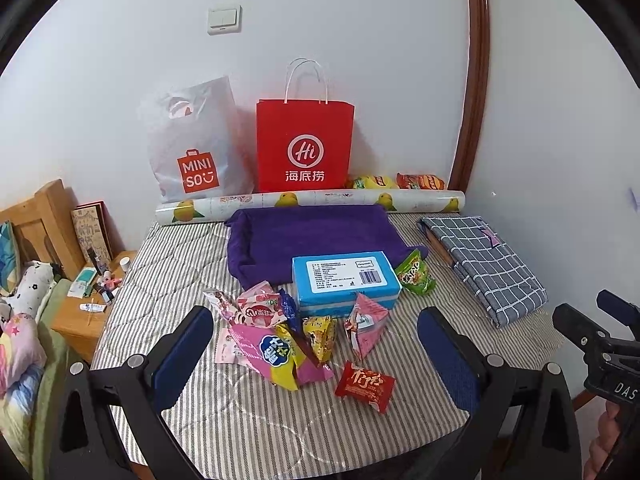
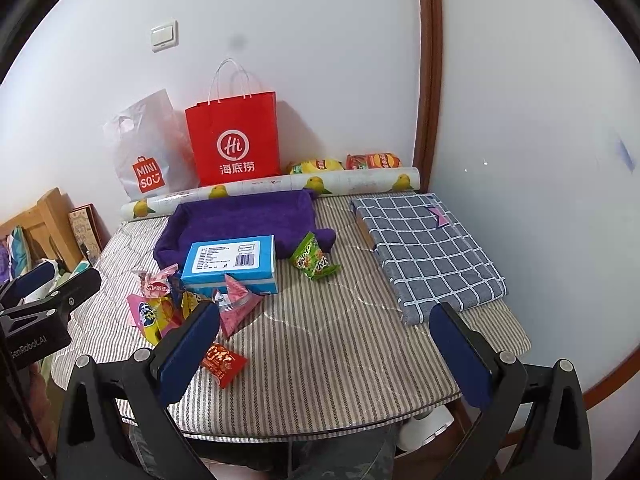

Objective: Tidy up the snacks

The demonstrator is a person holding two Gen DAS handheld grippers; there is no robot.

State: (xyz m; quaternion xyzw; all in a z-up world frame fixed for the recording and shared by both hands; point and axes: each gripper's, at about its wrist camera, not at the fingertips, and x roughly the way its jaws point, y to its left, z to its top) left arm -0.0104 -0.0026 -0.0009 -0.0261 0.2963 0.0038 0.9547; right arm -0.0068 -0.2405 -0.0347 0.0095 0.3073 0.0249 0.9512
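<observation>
A: Entry. The left gripper hovers above the snack pile, jaws wide apart, nothing between them. The right gripper hangs over bare striped cloth, jaws likewise spread and empty.

B: Where do the snacks lie?

A: On the tabletop, which carries a grey-and-white striped cover. A heap of pink and yellow packets sits at front left, just before the blue box. A pink triangular packet leans against the box's front. A red packet lies alone, nearest the front edge. A green packet rests just right of the box, by the corner of the purple towel.

B: And behind?

A: The box sits on the towel's near edge. A roll printed with yellow fruit lies along the wall. A red paper bag and a white plastic bag stand upright behind the roll. Two more snack bags, one yellow and one red, lie behind the roll at right. A folded checked cloth lies at far right, well apart from the snacks.

B: Contents of the bags?

A: Cannot tell.
</observation>
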